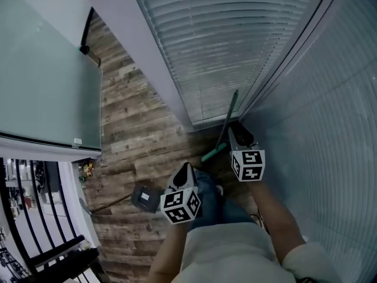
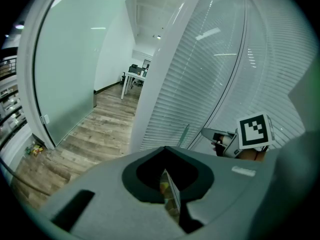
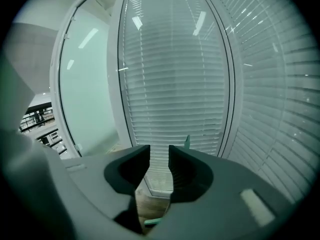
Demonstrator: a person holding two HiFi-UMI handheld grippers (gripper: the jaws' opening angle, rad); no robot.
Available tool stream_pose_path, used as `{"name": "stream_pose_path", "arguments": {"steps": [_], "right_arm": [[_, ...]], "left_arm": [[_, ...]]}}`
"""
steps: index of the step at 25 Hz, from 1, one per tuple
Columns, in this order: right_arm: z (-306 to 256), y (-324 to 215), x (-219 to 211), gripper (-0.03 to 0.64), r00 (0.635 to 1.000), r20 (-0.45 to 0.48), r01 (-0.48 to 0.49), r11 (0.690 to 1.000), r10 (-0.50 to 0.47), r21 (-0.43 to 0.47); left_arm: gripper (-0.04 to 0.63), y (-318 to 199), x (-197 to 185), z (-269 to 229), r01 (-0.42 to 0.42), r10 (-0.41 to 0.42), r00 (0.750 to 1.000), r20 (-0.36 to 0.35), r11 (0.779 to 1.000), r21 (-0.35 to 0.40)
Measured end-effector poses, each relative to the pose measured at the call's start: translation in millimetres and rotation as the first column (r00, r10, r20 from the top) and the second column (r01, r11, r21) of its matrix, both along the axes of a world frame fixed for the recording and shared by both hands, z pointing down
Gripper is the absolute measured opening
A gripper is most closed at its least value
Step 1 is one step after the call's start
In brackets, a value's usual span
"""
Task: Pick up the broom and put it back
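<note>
A broom with a green handle leans upright in the corner against the window blinds, its green head on the wood floor. Its handle tip shows just beyond my right jaw, and the handle also appears in the left gripper view. My right gripper hangs close beside the broom, to its right, jaws apart with nothing between them. My left gripper is lower and to the left, jaws closed together and empty. The right gripper shows from the left one.
Slatted blinds cover the windows on both sides of the corner. A white pillar and a frosted glass wall stand to the left. A dark dustpan lies on the floor by my legs. A black railing is at lower left.
</note>
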State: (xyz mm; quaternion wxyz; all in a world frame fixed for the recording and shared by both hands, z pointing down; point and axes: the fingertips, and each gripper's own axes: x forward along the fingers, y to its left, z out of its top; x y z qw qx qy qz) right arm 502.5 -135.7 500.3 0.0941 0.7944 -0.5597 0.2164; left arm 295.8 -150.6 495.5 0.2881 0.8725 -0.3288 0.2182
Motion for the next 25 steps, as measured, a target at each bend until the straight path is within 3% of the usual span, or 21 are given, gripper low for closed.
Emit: {"name": "stream_pose_path", "arguments": {"steps": [10, 25], "right_arm": [[-58, 40, -33, 0.055, 0.999, 0.031, -0.021, 0.998, 0.019, 0.059], [-114, 96, -77, 0.006, 0.997, 0.024, 0.068, 0.991, -0.071, 0.113]], "left_arm": [[0.008, 20, -9, -30, -0.017, 0.017, 1.0, -0.003, 0.999, 0.03], [0.008, 40, -8, -70, -0.055, 0.057, 0.998, -0.02, 0.992, 0.113]]}}
